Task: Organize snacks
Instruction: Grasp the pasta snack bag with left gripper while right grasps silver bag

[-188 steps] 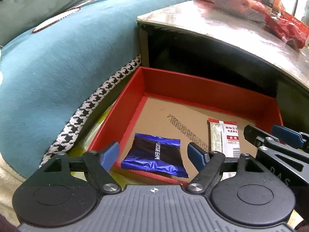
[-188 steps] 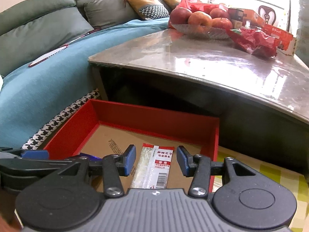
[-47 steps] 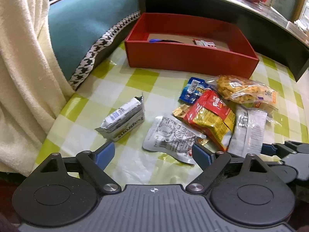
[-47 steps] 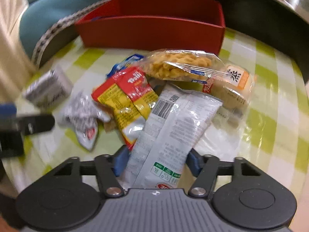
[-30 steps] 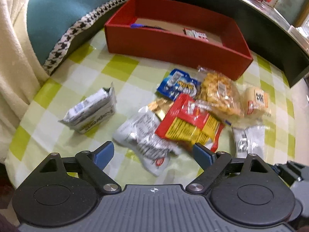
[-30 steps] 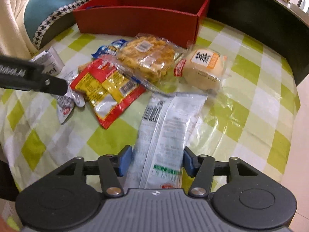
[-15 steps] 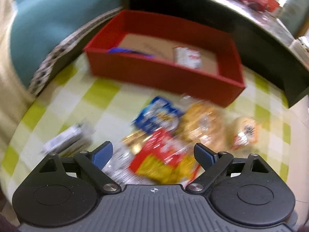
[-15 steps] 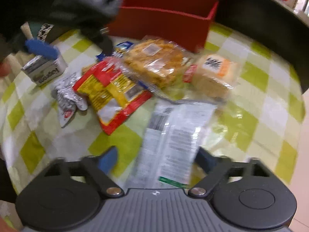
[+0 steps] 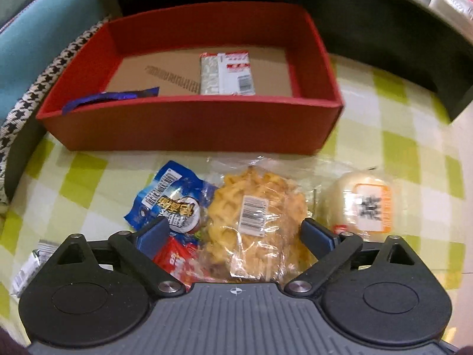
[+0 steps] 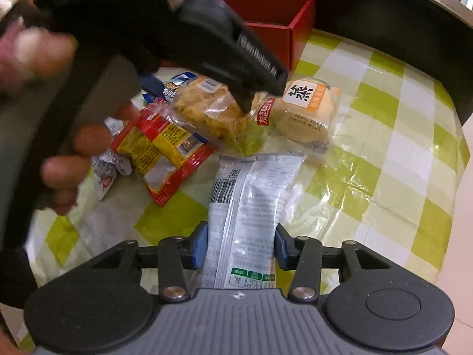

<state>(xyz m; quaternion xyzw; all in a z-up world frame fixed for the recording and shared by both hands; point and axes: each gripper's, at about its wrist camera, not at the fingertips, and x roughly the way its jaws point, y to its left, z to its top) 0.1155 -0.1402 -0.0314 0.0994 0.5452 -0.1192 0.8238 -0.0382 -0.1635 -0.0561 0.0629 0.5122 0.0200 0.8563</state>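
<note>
The red box [image 9: 189,130] stands at the back of the checked cloth and holds a white-and-red packet [image 9: 226,74] and a blue wrapper [image 9: 112,99]. My left gripper [image 9: 235,232] is open, its fingers on either side of the clear bag of yellow waffle snacks [image 9: 254,219]. A blue packet [image 9: 168,198] lies to its left and a round bun [image 9: 363,204] to its right. My right gripper [image 10: 239,248] has closed in on the long white packet [image 10: 251,207], its pads at the packet's edges. The left gripper also shows in the right wrist view [image 10: 230,53], over the waffle bag [image 10: 207,109].
A red-and-yellow packet [image 10: 162,148] and a small silver packet [image 10: 108,171] lie left of the white one. A grey bar packet [image 9: 29,263] lies at the cloth's left edge. A dark table [image 9: 384,29] rises behind the box; a teal cushion [image 9: 29,35] is at the left.
My left gripper has moved forward and right, down over the waffle bag. My right gripper's fingers have closed in from wide open onto the sides of the white packet.
</note>
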